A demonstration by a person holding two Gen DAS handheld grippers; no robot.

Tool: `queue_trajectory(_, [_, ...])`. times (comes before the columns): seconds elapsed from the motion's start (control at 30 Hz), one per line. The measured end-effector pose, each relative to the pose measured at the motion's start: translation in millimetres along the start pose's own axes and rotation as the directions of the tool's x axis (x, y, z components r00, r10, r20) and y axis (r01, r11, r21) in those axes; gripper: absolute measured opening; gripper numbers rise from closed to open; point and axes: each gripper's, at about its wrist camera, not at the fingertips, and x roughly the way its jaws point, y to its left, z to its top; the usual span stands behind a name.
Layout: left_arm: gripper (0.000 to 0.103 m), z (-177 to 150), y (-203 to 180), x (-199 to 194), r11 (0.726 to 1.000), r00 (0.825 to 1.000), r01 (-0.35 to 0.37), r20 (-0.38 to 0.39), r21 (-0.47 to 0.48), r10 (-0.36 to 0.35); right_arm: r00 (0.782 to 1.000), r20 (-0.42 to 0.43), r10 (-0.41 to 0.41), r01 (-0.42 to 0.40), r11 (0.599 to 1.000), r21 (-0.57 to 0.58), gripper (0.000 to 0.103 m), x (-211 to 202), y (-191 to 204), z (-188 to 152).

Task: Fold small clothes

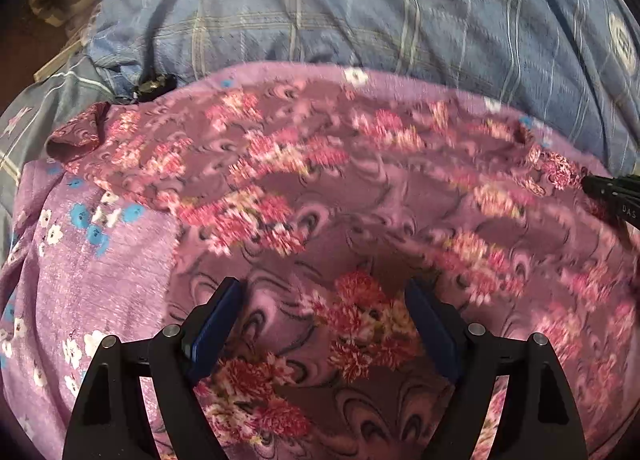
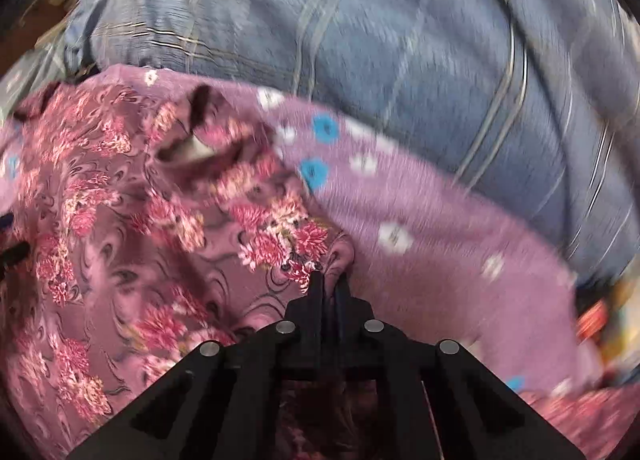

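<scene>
My left gripper hangs wide open over the floral garment, gripping nothing. My right gripper is closed, its tips pinching the garment's right edge. The garment lies spread on a lilac flowered sheet, in front of a blue checked pillow.

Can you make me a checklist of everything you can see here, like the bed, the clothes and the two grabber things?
Surface: lilac sheet with white and blue flowers.
Job's things: dark pink floral garment spread on the sheet.
Clutter: blue plaid pillow behind the garment.
Grippers: left gripper open above the garment; right gripper shut, pinching the garment's edge.
Cables: nothing seen.
Surroundings: blurred colourful things at the right edge, too blurred to tell.
</scene>
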Motion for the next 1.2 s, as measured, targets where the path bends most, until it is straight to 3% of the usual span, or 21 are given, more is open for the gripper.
queue_trajectory(0.1, [0.084, 4.9, 7.3, -8.7, 0.999, 0.997, -0.033, 0.066, -0.042, 0.036, 0.991, 0.072, -0.113, 0.113, 0.994, 0.009, 0.004, -13.5, -17.3, 22.4])
queue_trajectory(0.2, [0.084, 5.2, 9.4, -4.0, 0.997, 0.996, -0.048, 0.067, -0.055, 0.052, 0.99, 0.091, -0.105, 0.094, 0.988, 0.12, 0.005, -4.4, -40.0, 39.7])
queue_trajectory(0.33, [0.084, 3.2, 0.3, 20.6, 0.996, 0.996, -0.086, -0.018, 0.006, 0.086, 0.99, -0.091, -0.103, 0.114, 0.985, 0.126, 0.006, 69.2, -25.1, 31.2])
queue_trajectory(0.37, [0.084, 2.8, -2.6, 24.8, 0.994, 0.994, -0.103, -0.023, 0.025, 0.104, 0.986, -0.09, -0.14, 0.15, 0.982, 0.116, 0.01, 75.7, -18.0, 26.1])
queue_trajectory(0.43, [0.084, 1.2, -5.5, 25.3, 0.992, 0.993, -0.121, -0.006, 0.045, 0.121, 0.983, -0.053, -0.173, 0.179, 0.976, 0.124, 0.012, 68.1, -13.1, 22.9])
queue_trajectory(0.53, [0.084, 0.4, -7.7, 25.9, 0.99, 0.991, -0.131, 0.003, 0.056, 0.131, 0.993, 0.012, -0.119, 0.111, 0.957, 0.268, 0.024, 30.0, -36.1, 8.4])
queue_trajectory(0.67, [0.084, 0.9, -8.7, 26.5, 0.99, 0.991, -0.133, 0.002, 0.046, 0.133, 0.971, 0.093, -0.22, 0.144, 0.848, 0.51, 0.052, -51.8, -108.2, -48.9])
queue_trajectory(0.77, [0.084, 1.3, -7.9, 25.3, 0.99, 0.991, -0.135, 0.004, 0.041, 0.135, 0.943, 0.011, -0.332, 0.247, 0.724, 0.644, 0.059, -101.3, -170.6, -107.9])
queue_trajectory(0.9, [0.084, 0.2, -9.1, 23.5, 0.989, 0.99, -0.139, 0.009, 0.041, 0.139, 0.947, -0.109, -0.303, 0.278, 0.599, 0.751, 0.06, -120.5, -207.9, -174.7])
queue_trajectory(1.03, [0.085, -1.1, -11.3, 23.5, 0.987, 0.989, -0.149, 0.018, 0.053, 0.148, 0.916, -0.141, -0.375, 0.32, 0.474, 0.82, 0.061, -134.6, -231.5, -218.4])
queue_trajectory(1.1, [0.085, -1.8, -12.0, 23.0, 0.987, 0.989, -0.15, 0.022, 0.059, 0.149, 0.904, -0.17, -0.392, 0.346, 0.436, 0.831, 0.062, -129.6, -238.1, -223.4])
queue_trajectory(1.2, [0.085, -1.5, -12.1, 23.2, 0.987, 0.989, -0.147, 0.021, 0.059, 0.146, 0.898, -0.211, -0.387, 0.377, 0.426, 0.822, 0.062, -109.5, -246.9, -221.0])
